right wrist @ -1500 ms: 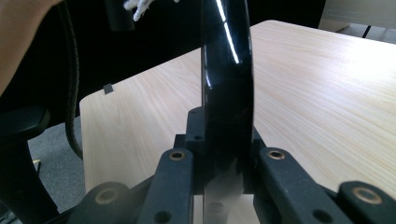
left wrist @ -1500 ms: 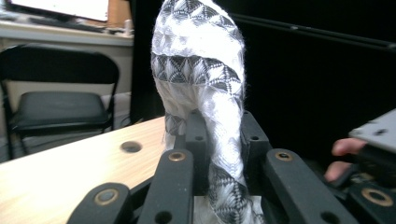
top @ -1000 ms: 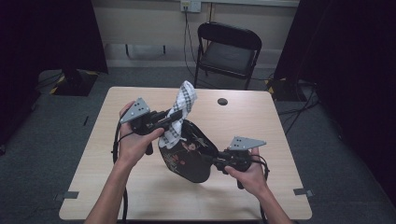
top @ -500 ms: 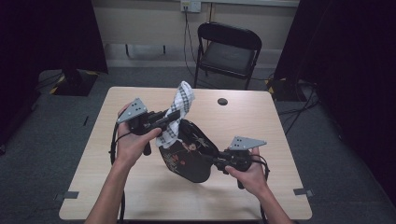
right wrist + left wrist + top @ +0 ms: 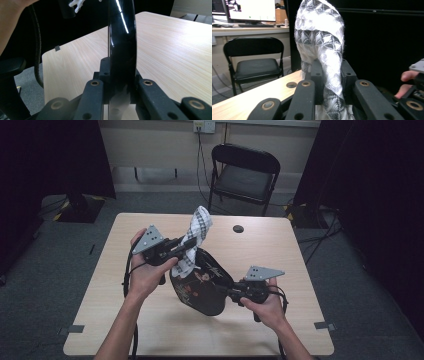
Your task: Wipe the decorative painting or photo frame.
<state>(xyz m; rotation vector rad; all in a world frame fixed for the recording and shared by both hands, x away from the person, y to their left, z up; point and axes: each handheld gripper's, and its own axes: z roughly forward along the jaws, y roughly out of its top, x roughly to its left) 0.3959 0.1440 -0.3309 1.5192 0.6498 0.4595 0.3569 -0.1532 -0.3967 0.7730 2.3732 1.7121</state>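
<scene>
Almost nothing changes over the last second: both hands sit where they were, and the cloth (image 5: 196, 236) and the bag (image 5: 200, 285) keep the same pose above the middle of the table (image 5: 300, 270).

The left gripper (image 5: 186, 245) has its jaws pinched narrow on the patterned cloth, which stands up between them in the left gripper view (image 5: 322, 50) and hangs down into the bag's mouth at its near end. The right gripper (image 5: 231, 292) is clamped tight on the bag's right edge; in the right gripper view that glossy black edge (image 5: 122, 50) rises straight between the jaws.

Judging from this stillness, the work is paused mid-way: the cloth is part in, part out of the bag, lifted clear of the table. The right hold looks steady enough to brace the bag while the left moves the cloth.
</scene>
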